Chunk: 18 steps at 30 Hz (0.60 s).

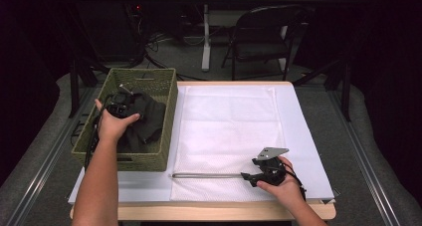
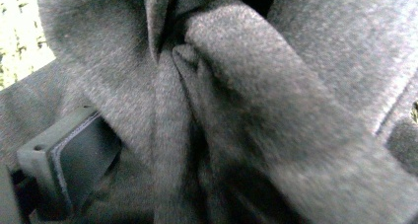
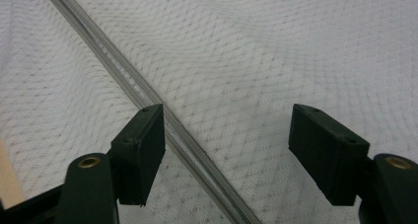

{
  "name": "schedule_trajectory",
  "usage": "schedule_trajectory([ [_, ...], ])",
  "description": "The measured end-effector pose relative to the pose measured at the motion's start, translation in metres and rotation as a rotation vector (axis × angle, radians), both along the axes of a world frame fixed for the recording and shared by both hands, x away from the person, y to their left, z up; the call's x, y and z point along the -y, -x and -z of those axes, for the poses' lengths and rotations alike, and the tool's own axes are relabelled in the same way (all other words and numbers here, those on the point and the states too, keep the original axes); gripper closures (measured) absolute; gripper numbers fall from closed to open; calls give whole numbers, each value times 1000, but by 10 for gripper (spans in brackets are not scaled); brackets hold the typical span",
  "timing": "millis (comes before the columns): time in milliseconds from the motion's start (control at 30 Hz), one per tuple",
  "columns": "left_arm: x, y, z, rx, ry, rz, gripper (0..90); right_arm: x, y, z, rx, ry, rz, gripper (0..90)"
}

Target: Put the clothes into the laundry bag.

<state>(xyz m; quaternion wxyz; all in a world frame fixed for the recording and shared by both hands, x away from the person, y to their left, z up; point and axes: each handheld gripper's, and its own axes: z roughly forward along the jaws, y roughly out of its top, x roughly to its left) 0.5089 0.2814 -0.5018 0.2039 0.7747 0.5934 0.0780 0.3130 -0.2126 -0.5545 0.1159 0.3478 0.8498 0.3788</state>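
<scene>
The worktop (image 1: 308, 136) fills the middle of the high view, pale and covered with a white sheet. On it lies a white mesh bag (image 1: 226, 136), flat, in the centre of the frame, and its zipper (image 1: 206, 175) runs along the lower edge as a grey line. In the right gripper view the zipper (image 3: 148, 93) crosses the mesh (image 3: 276, 51) from the upper left to the bottom centre.

A woven green basket (image 1: 149, 79) stands at the left of the high view, on the left edge of the worktop. A dark grey cloth (image 1: 149, 117) lies inside it, crumpled.

The left forearm comes up from the bottom left of the frame, nearly straight, and the left hand (image 1: 115, 125) reaches into the basket. The left tongs (image 1: 119, 106) point down into the cloth. In the left gripper view the grey cloth (image 2: 256, 100) is bunched very close to the camera and one jaw pad shows at the lower left, pressed against a fold. The other jaw is hidden, so I cannot tell if these tongs are closed on the cloth.

The right hand (image 1: 281, 182) rests at the lower right of the high view, on the bag's lower edge. The right tongs (image 1: 247, 176) point to the left along the zipper. In the right gripper view the right tongs (image 3: 226, 152) stand wide apart, with nothing between them, and the zipper passes just beside the left jaw.
</scene>
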Motion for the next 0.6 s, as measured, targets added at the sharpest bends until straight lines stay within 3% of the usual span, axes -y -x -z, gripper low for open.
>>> schedule_trajectory([
  [167, 1, -1, 6, 24, -3, 19, 0, 0, 0, 0, 3, 1, -3, 297],
  [467, 3, 1, 13, 39, 20, -2, 0, 0, 0, 0, 2, -2, -5, 297],
  [600, 7, 1, 15, 37, 3, -10, 0, -1, 0, 0, 0, -1, -6, 297],
])
